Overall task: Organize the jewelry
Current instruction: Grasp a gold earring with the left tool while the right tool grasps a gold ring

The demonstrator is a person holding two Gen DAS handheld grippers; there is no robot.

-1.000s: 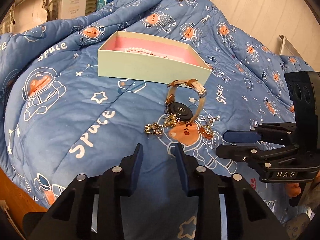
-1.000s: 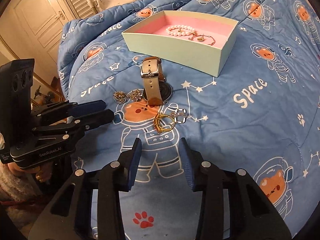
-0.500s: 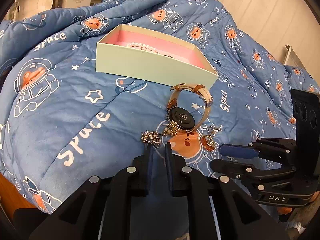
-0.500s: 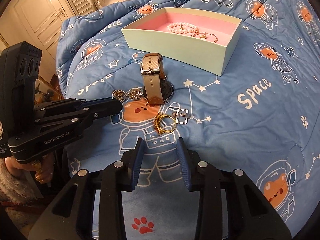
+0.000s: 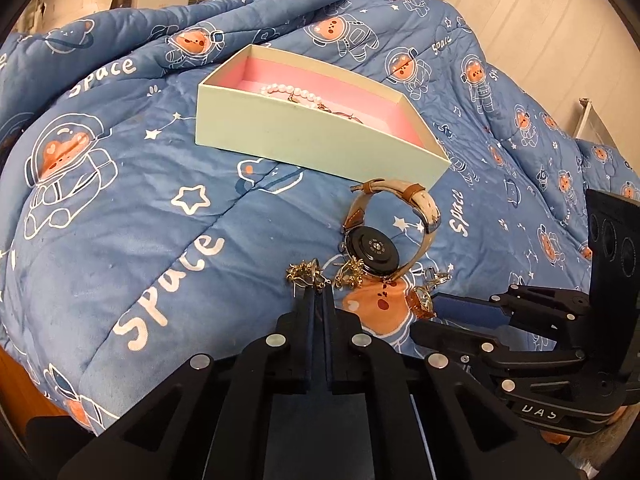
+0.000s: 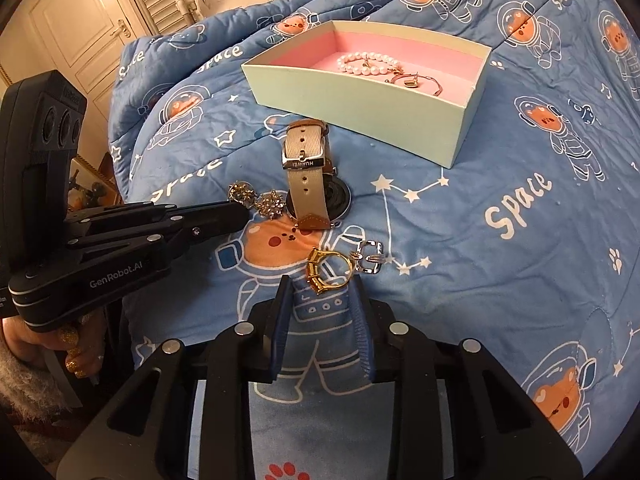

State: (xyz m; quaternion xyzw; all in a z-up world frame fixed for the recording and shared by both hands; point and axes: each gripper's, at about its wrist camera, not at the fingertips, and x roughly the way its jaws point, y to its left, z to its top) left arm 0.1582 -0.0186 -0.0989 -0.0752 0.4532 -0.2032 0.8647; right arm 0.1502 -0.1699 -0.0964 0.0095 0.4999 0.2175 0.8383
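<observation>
The left gripper (image 5: 317, 294) has its two dark blue padded fingers drawn almost together, leaving only a thin slit, and their tips meet the near end of a small gold flower-shaped earring (image 5: 305, 274) lying on the blue quilt printed with astronaut bears and the word "space" (image 5: 120, 208); the earring's post seems to sit in that slit, though whether the pads truly pinch it cannot be told. A second gold flower earring (image 5: 352, 273) lies just beside the first, against the black round case of a wristwatch with a beige fabric strap and brown leather ends (image 5: 374, 246), which stands on its edge just in front of a pale green rectangular cardboard box with a pink lining (image 5: 304, 136). Inside the box rest a white pearl bracelet (image 6: 366, 63) and a thin rose-gold chain bracelet with a small charm (image 6: 414, 80). The right gripper (image 6: 322, 292) is narrowing its jaws, still a moderate gap apart, with a gold ring set with amber stones (image 6: 328, 272) lying on the quilt at the mouth of that gap; the pads do not press on it. A silver buckle-shaped ring (image 6: 369, 262) lies just to the right of the gold ring, both on the near side of the wristwatch, farther from the box. A hand with gold glitter nails (image 6: 76, 344) grips the left gripper's black handle.
</observation>
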